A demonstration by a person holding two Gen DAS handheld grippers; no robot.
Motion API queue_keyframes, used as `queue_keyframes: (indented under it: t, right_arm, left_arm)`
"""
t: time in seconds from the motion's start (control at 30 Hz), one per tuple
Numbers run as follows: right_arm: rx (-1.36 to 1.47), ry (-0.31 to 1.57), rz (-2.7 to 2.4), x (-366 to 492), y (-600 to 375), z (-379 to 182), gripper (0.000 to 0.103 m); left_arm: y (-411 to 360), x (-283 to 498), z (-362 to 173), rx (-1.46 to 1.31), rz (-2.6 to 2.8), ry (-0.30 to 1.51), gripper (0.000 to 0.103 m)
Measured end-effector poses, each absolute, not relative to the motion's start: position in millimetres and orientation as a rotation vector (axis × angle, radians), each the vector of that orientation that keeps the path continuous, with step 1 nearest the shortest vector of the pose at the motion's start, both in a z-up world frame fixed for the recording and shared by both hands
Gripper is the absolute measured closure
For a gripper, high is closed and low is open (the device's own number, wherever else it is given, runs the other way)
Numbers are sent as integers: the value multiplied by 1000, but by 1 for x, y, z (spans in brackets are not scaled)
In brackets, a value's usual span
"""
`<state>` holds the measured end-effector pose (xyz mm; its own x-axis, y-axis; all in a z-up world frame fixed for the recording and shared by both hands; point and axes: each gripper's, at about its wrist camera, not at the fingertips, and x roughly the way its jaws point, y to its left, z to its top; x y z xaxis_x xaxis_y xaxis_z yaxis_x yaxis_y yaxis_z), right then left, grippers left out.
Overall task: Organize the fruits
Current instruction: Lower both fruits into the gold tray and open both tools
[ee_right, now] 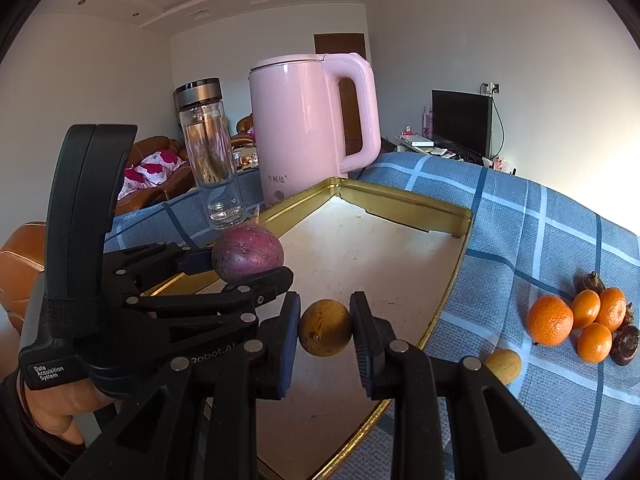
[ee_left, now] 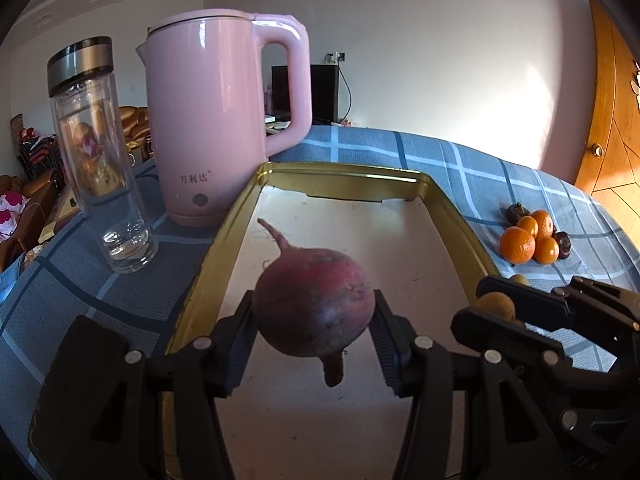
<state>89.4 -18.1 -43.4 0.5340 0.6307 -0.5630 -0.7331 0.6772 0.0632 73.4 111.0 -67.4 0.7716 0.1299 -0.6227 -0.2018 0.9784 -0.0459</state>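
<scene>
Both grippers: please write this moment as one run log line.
left gripper: shut on purple radish | right gripper: shut on small brown fruit | both above tray

A round purple-red root vegetable with a thin tail (ee_left: 312,300) is clamped between gripper pads above the pale floor of a gold-rimmed tray (ee_left: 452,216). A small round tan-brown fruit (ee_right: 325,328) is pinched likewise over the same tray, and a second one (ee_right: 505,365) lies on the checked cloth just outside the rim. Further along, well apart from the tray, small oranges (ee_right: 550,320) lie bunched together, touching dark brown fruits (ee_right: 626,344).
</scene>
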Motion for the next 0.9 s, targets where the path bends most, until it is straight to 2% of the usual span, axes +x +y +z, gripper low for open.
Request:
queue_keyframes:
  t: [0.9]
  right_arm:
    - [-213, 674, 823, 99, -9, -58, 75]
  left_arm:
    - [111, 81, -75, -81, 205, 737, 47]
